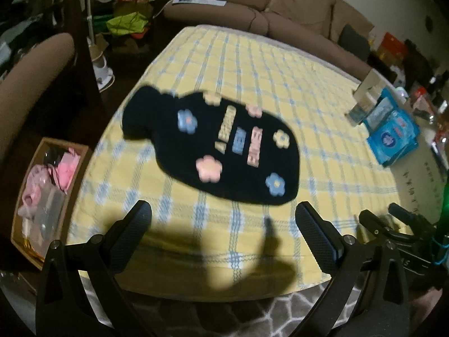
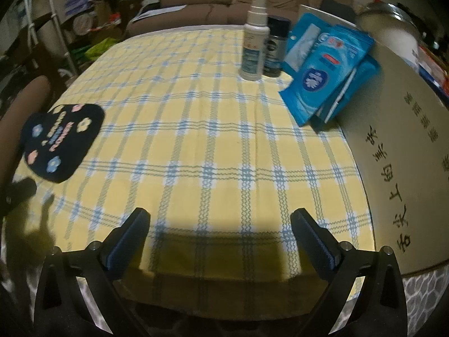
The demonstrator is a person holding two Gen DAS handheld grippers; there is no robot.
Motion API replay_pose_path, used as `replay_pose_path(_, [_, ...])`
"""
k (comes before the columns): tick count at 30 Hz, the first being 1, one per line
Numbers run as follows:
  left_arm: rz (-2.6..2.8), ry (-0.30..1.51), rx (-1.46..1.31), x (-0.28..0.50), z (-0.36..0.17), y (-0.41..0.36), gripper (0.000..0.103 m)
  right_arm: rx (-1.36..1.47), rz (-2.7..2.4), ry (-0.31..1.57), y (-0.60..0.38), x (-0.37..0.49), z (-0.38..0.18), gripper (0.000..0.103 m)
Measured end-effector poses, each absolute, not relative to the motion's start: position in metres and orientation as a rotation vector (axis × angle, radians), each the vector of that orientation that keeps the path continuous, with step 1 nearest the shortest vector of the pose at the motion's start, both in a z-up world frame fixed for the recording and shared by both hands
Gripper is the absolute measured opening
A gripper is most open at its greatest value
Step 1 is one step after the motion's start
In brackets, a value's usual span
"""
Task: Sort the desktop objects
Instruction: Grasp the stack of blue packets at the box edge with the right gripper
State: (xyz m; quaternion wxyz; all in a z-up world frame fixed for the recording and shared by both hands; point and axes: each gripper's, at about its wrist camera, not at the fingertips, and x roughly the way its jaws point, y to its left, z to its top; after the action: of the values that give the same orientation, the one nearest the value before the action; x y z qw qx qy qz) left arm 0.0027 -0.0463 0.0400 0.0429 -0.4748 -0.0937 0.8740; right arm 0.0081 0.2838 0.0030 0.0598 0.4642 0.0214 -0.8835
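Both tongs, left (image 1: 223,216) and right (image 2: 220,223), gape wide and empty; wooden box (image 1: 81,157) holds pink items (image 1: 66,171).

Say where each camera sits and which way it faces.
Left wrist: on the left tongs, angled down at the black flowered cover; its open fingers show.
Right wrist: on the right tongs, angled down at the checked cloth; open fingers show.
Shared: cover, cloth, blue packets.
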Motion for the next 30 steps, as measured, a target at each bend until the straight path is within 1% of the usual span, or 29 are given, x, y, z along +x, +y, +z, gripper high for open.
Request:
replay_pose_path(2, [2.668,-0.266,-1.429,-0.002,0.055,-0.052,0.098,1.353,-2.660,0.040,0.280,0.005,0.012,0.094])
replay_pose_path(6, [2.678,-0.125,-1.369,-0.012,0.078,-0.050,0.099,1.289,-2.644,0.017,0.278,0.002,0.036,0.094])
replay_pose_path(9, [2.654,-0.092,-1.321,-0.017,0.090,-0.047,0.099,1.342,-2.737,-0.006,0.285,-0.003,0.047,0.092])
replay_pose_path(11, [2.634,-0.098,-1.299,-0.020,0.092,-0.043,0.099,1.344,-2.839,-0.114,0.300,-0.003,0.048,0.078])
replay_pose_path(13, [2.602,-0.099,-1.289,-0.023,0.090,-0.031,0.099,1.342,-2.900,-0.185,0.311,-0.004,0.046,0.074])
replay_pose_path(15, [2.577,-0.096,-1.280,-0.024,0.086,-0.021,0.099,1.356,-2.943,-0.211,0.321,-0.009,0.041,0.070])
replay_pose_path(24, [2.532,-0.182,-1.273,-0.027,0.077,-0.018,0.099,1.334,-3.092,-0.292,0.340,-0.051,0.028,0.069])
replay_pose_path(27, [2.531,-0.195,-1.265,-0.029,0.078,-0.019,0.099,1.348,-3.089,-0.326,0.344,-0.065,0.022,0.065])
replay_pose_path(30, [2.513,-0.224,-1.274,-0.034,0.076,-0.018,0.099,1.364,-3.087,-0.309,0.343,-0.075,0.019,0.065])
